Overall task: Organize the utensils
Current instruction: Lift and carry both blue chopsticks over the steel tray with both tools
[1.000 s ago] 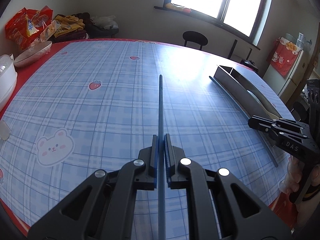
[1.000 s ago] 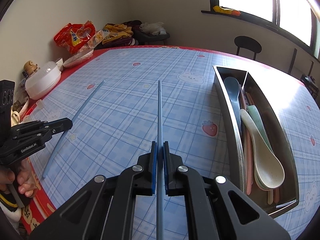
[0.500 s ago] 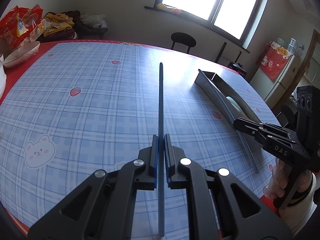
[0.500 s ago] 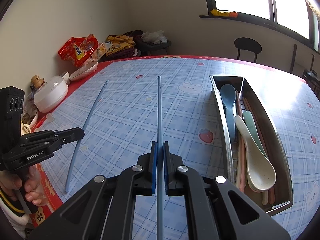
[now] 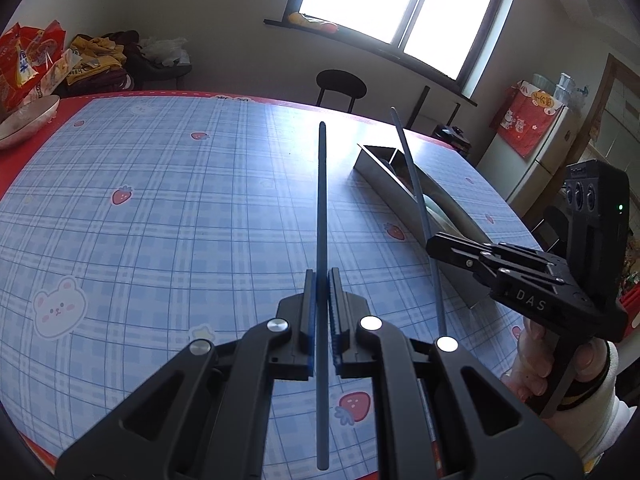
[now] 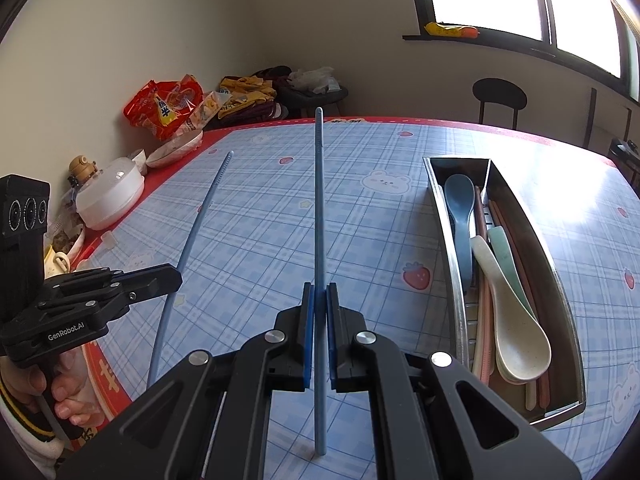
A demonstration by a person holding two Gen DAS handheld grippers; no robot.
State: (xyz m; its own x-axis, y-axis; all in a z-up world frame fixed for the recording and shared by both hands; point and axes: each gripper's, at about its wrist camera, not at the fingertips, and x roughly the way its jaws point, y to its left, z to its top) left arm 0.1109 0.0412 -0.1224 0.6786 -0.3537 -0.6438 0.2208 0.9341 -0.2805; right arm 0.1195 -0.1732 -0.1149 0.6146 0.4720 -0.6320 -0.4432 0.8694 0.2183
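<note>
A: What sits around the table's [image 6: 360, 216] edges?

B: Far left, snack bags [image 6: 168, 106] and a white lidded pot [image 6: 110, 196]; on the right, a steel utensil tray [image 6: 560, 280] holding spoons [image 6: 512, 312] and pink chopsticks.

A: And the grippers?

B: The left gripper [image 5: 322, 312] is clamped on a blue chopstick [image 5: 321, 208], held above the cloth and pointing away. The right gripper [image 6: 318, 320] pinches a second blue chopstick [image 6: 319, 208] the same way, just left of the tray. Nothing lies between either chopstick and the tray.
</note>
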